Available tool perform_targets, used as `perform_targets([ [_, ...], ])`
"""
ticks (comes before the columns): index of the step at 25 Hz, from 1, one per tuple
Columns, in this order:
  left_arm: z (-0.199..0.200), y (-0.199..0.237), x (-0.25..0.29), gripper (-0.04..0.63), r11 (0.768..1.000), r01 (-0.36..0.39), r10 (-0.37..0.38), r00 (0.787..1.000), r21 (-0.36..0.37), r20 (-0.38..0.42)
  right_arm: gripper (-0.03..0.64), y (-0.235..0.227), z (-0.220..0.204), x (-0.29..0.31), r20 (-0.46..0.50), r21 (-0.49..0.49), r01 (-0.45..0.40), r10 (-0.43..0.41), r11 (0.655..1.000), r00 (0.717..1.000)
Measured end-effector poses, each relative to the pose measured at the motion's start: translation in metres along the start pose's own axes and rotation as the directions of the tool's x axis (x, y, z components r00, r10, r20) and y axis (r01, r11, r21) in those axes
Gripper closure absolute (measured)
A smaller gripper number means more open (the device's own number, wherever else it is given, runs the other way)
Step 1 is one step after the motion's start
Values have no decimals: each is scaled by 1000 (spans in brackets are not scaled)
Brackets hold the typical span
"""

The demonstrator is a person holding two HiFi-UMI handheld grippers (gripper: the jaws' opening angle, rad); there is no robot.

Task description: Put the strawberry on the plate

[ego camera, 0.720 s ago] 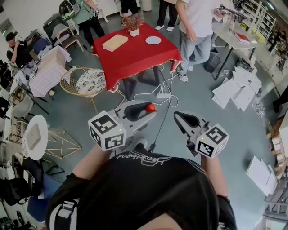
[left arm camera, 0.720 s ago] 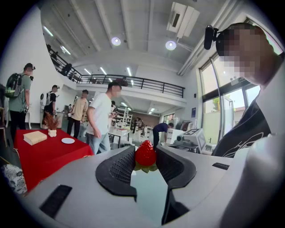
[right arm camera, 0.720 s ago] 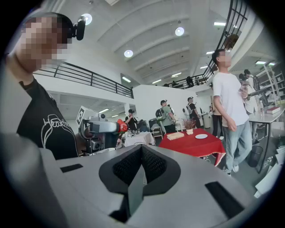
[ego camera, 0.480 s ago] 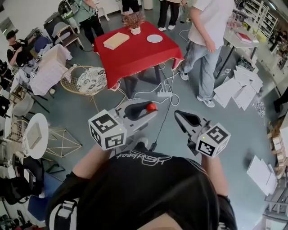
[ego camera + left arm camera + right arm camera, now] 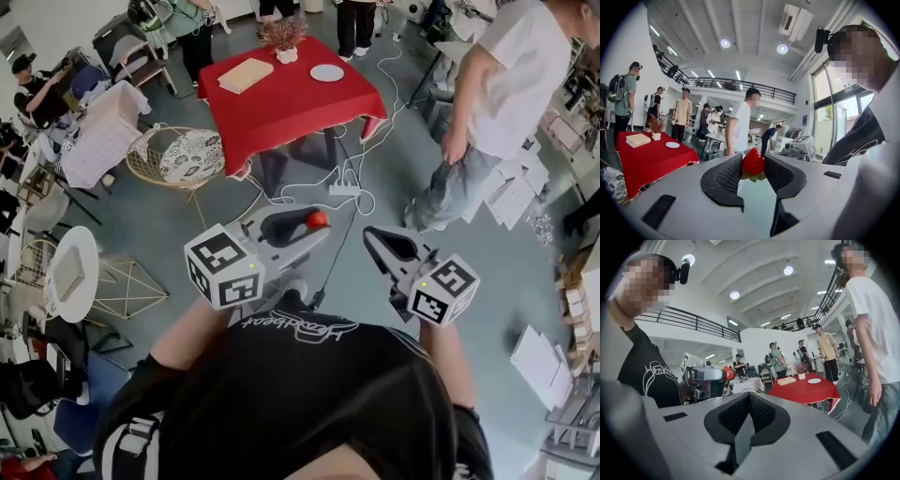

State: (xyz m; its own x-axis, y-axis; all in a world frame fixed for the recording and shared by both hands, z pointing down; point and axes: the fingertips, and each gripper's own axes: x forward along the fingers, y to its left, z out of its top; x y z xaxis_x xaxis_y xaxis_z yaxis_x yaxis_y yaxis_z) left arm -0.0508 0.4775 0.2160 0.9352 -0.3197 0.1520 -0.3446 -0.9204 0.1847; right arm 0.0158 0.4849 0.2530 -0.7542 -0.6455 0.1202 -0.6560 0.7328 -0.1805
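Observation:
A red strawberry [image 5: 753,162] with green leaves sits pinched between the pads of my left gripper [image 5: 316,223], held in the air above the grey floor; the head view shows the strawberry [image 5: 317,219] at the jaw tips. The white plate [image 5: 327,72] lies on the far right part of the red table [image 5: 291,103], well ahead of both grippers; the plate [image 5: 672,145] is small in the left gripper view. My right gripper [image 5: 372,241] hangs beside the left one, its jaws together and empty [image 5: 749,397].
On the red table also lie a tan book [image 5: 245,76] and a small potted plant [image 5: 284,37]. A person in a white shirt [image 5: 511,94] stands right of the table. A wicker chair [image 5: 178,161], cables and a power strip [image 5: 341,189] lie between me and the table.
The person in the white shirt has walked right, away from the table. The table sits slightly further up in the head view. Both grippers keep their pose, with the strawberry still held.

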Motion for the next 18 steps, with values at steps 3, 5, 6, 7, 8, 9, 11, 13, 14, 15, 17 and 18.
perform_targets([
  [3,-5,1,-2,448,1000,-5,5,1000,-9,-1,609,0,-3,3,4,5,-7,7,1000,1000],
  [5,-7,5,-3,448,1000,-6,6,1000,-18,0,609,0,-5,6,3,12,-15,15,1000,1000],
  [6,-9,7,-3,448,1000,-5,5,1000,-25,1,609,-1,-7,9,-6,9,-13,13,1000,1000],
  [7,-10,9,-3,448,999,-4,4,1000,-33,2,609,-2,-10,12,-20,-1,-6,6,1000,1000],
  [8,-11,12,-3,448,999,-3,3,1000,-41,2,609,-4,-14,14,-37,-13,5,-5,1000,999],
  [9,-13,14,-3,448,999,-1,1,1000,-48,3,609,-6,-17,17,-51,-22,14,-15,1000,999],
  [11,-15,18,-1,448,999,2,-2,1000,-52,3,609,-11,-22,20,-63,-18,21,-22,1000,998],
  [13,-18,24,2,448,999,5,-5,1000,-51,5,609,-17,-24,23,-59,-1,19,-19,1000,998],
  [14,-19,28,4,448,999,5,-5,1000,-51,6,609,-20,-24,26,-57,0,17,-17,1000,998],
  [15,-20,33,6,448,999,6,-5,1000,-54,8,609,-24,-25,30,-57,0,16,-16,1000,998],
  [17,-22,44,9,448,998,5,-5,1000,-62,9,609,-33,-28,38,-63,6,16,-15,1000,998],
  [18,-23,51,11,448,998,5,-4,1000,-67,9,609,-38,-29,43,-67,13,15,-14,1000,998],
])
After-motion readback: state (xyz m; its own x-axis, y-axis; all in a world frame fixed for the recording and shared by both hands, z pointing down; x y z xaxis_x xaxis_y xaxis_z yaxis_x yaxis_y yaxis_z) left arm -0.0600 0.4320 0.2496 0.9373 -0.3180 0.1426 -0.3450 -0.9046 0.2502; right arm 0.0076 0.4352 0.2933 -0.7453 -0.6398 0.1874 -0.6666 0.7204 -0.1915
